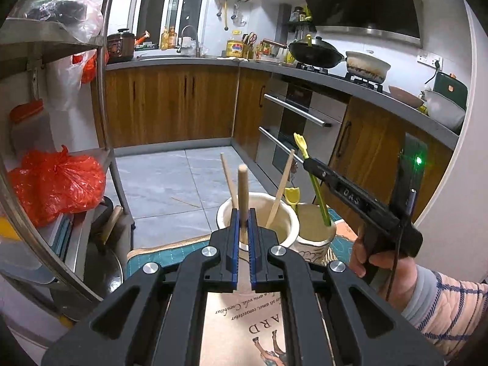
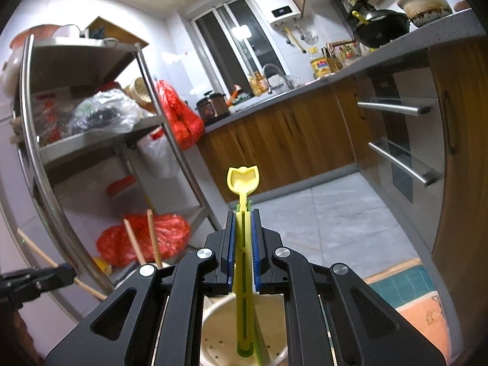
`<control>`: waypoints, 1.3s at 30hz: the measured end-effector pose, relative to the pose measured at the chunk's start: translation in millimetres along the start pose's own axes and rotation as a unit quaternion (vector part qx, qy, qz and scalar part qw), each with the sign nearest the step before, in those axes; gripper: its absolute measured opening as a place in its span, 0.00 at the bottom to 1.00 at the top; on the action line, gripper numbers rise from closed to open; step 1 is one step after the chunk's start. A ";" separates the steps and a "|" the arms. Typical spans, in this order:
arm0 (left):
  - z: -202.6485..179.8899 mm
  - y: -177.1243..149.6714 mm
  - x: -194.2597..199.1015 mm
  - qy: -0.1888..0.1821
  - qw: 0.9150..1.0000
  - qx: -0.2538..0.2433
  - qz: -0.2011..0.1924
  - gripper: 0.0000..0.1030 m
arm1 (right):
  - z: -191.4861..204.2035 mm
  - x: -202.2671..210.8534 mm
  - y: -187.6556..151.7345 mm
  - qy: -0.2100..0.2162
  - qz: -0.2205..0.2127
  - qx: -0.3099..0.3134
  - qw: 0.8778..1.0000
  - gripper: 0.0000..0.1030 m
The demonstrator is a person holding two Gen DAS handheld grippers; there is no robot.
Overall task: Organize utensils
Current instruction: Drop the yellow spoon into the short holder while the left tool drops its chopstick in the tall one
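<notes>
My left gripper (image 1: 243, 218) is shut on a thick wooden handle (image 1: 243, 192) that stands in a white holder (image 1: 285, 224) with two wooden chopsticks (image 1: 282, 187). Beside it on the right stands a second patterned holder (image 1: 314, 239). My right gripper (image 2: 243, 222) is shut on yellow and green plastic utensils (image 2: 243, 180) whose lower ends reach into the cream holder (image 2: 218, 329) below. In the left wrist view the right gripper (image 1: 308, 162) grips the green utensil (image 1: 318, 196) over the patterned holder. A yellow scoop (image 1: 292, 196) stands between the holders.
The holders stand on a teal and orange mat (image 1: 149, 259) at the table's edge. A steel shelf rack (image 2: 91, 140) with red bags (image 1: 58, 180) stands on the left. Wooden cabinets, an oven (image 1: 292, 122) and a grey tiled floor (image 1: 170, 183) lie beyond.
</notes>
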State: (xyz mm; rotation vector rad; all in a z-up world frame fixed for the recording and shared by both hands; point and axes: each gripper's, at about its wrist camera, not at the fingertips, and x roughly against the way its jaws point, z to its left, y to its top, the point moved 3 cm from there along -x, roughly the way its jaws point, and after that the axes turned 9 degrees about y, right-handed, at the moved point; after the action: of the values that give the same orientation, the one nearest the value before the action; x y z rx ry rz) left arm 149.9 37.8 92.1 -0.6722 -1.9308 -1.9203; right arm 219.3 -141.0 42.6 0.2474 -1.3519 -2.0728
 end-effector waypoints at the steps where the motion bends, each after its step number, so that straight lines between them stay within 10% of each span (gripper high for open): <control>1: -0.9 -0.7 -3.2 0.003 1.000 0.000 0.002 0.05 | -1.2 0.1 -2.0 -0.002 0.001 0.001 1.000 0.10; 21: -9.6 -7.4 -20.7 0.026 1.000 -0.011 0.013 0.05 | -4.6 15.9 -24.8 -0.017 0.055 0.023 0.998 0.10; 33: -14.3 -10.5 -14.5 0.037 0.999 -0.012 0.016 0.07 | 1.9 42.1 -13.5 -0.007 0.047 0.022 0.999 0.40; 39: -13.8 -12.0 -1.9 0.046 0.999 -0.008 0.005 0.38 | 8.6 69.4 -7.0 -0.007 0.051 0.023 0.998 0.57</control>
State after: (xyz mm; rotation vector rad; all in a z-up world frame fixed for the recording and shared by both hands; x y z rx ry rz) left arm 143.6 24.2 81.5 -0.5849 -1.8551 -1.9276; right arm 158.5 -174.7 53.0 0.1805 -1.3932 -1.9631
